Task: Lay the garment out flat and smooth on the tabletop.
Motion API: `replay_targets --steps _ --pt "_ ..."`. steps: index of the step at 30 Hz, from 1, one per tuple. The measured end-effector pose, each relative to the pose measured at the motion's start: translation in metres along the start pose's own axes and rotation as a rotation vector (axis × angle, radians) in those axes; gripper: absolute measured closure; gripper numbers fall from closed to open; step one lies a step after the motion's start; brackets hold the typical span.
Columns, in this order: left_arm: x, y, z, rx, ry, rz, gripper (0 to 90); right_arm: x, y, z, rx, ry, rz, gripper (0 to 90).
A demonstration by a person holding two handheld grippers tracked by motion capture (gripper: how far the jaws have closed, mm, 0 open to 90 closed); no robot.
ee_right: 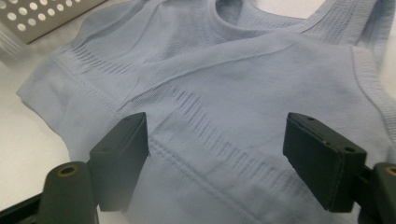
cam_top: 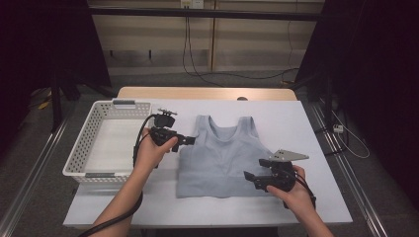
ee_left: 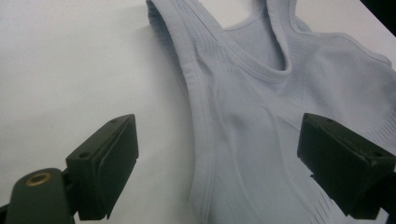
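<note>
Left gripper (cam_top: pixel 189 140) hangs at the left armhole of the pale blue top (cam_top: pixel 222 158), jaws spread and empty; the right gripper (cam_top: pixel 249 178), likewise wide, hovers over its right hem. Lying flat right of the white basket (cam_top: pixel 106 143), the thin knit could bunch if pinched shallowly, and one layer might slip free.

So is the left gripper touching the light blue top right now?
Apart. In the left gripper view the left gripper has its jaws wide open, hanging above the top with nothing pinched between them.
</note>
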State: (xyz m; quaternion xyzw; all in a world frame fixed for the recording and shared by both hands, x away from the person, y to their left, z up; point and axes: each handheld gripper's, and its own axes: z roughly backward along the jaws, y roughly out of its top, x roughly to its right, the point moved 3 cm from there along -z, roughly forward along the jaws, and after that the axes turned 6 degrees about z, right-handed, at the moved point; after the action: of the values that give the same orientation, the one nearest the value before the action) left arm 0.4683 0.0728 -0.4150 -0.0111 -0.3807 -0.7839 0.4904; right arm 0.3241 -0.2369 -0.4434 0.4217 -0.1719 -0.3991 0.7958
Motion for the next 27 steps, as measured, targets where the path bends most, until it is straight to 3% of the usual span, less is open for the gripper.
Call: replay_targets --steps 11,27 --pt "-0.004 0.015 -0.015 0.010 -0.009 0.007 11.8 -0.013 0.003 -0.011 -0.003 0.017 0.034 19.3" --pt "-0.005 0.019 -0.009 0.026 -0.004 0.014 10.7 -0.030 0.014 -0.031 0.013 0.090 0.078 16.6"
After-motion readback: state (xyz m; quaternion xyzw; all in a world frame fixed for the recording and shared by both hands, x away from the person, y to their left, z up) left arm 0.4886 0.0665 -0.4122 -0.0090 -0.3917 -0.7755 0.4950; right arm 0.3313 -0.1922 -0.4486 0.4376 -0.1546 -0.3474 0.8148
